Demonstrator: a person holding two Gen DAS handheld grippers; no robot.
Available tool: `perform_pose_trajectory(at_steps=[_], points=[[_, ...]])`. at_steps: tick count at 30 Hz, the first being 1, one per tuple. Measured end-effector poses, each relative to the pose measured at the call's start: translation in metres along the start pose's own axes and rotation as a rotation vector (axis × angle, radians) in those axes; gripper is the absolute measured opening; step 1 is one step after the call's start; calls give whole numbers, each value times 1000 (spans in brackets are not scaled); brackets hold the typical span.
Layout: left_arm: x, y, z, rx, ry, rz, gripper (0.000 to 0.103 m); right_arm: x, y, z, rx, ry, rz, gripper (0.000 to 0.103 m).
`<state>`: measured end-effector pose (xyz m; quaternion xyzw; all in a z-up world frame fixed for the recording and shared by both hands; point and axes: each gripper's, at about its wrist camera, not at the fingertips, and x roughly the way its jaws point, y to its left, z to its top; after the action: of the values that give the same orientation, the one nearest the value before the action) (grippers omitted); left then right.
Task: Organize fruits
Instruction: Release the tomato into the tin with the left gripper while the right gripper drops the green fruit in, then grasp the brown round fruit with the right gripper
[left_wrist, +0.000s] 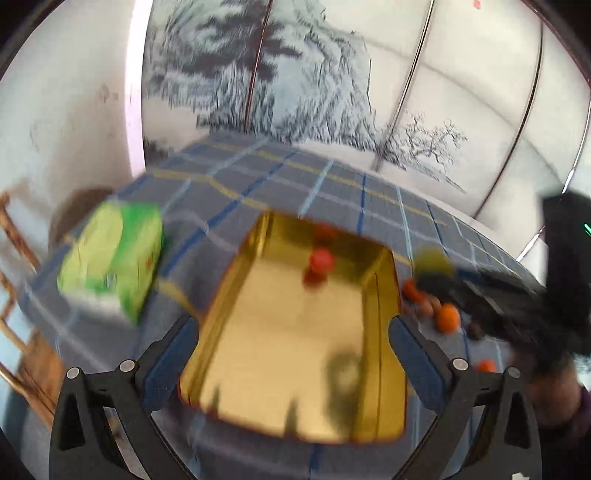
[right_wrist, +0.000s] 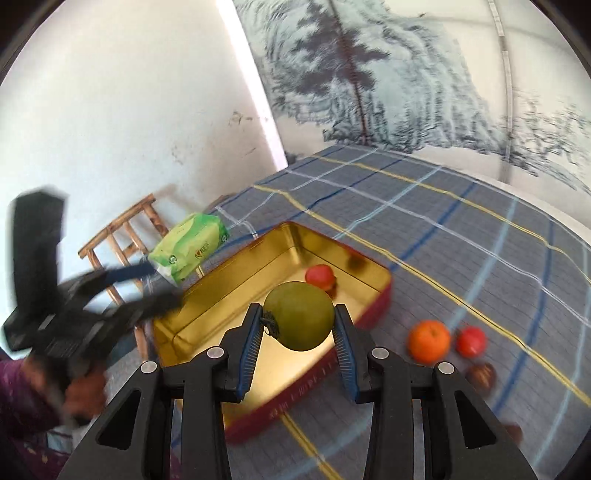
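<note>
Right gripper (right_wrist: 298, 334), nearest, pinches a round green fruit (right_wrist: 300, 315) above the near end of the gold metal tin with red sides (right_wrist: 236, 295), which sits on the blue checked tablecloth (right_wrist: 461, 229). Left gripper (left_wrist: 291, 358) hangs spread wide and empty over the tin's near edge. One small red fruit (right_wrist: 320, 277) lies inside, near the far corner. On the cloth just beside the tin's right edge sit an orange (right_wrist: 429, 340), another red fruit (right_wrist: 471, 341) and a brown nut (right_wrist: 481, 374).

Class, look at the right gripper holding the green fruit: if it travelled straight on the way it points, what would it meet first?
Probably the gold tin, since the right gripper aims over its open inside; the red fruit lies just beyond, though depth is uncertain.
</note>
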<state>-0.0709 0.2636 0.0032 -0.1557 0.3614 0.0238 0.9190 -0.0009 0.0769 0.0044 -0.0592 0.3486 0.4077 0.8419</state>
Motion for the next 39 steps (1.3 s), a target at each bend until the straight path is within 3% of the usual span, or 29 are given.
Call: perform_pose_trajectory(at_steps=[4,7,13,16,20,22,25,27,30,35,39], points=[[-11,0,-24,43,40,-10,101,37,6,11,-8,39,26,39],[-24,-5,-35,82,3,-4,101,61,7,15,-2,70,27,39],[-26,-13,-42,51,44,-101,102,95,2,18,13,112,5,43],[-28,-19,-48,59,42,-87,102,78,-11,24,81,54,36,44],[-28,-33,-58,89,54,-27,102,18,-40,21,120,-50,25,55],[-29,-42,-66,111,49,-25,102,-4,-53,6,81,-2,24,56],[-31,-50,-74,124,39,-88,102,-12,-54,-19,-30,106,-61,56],[-33,-57,-77,145,36,-121,102,-10,-53,-33,-62,152,-67,56],[-41,-64,-78,178,6,-112,102,3,-46,-43,-108,177,-75,56],[-54,-59,-79,146,-42,-180,102,28,-41,-41,-169,190,-73,56],[-50,-62,-79,140,-21,-180,102,51,-41,-42,-189,232,-70,55]])
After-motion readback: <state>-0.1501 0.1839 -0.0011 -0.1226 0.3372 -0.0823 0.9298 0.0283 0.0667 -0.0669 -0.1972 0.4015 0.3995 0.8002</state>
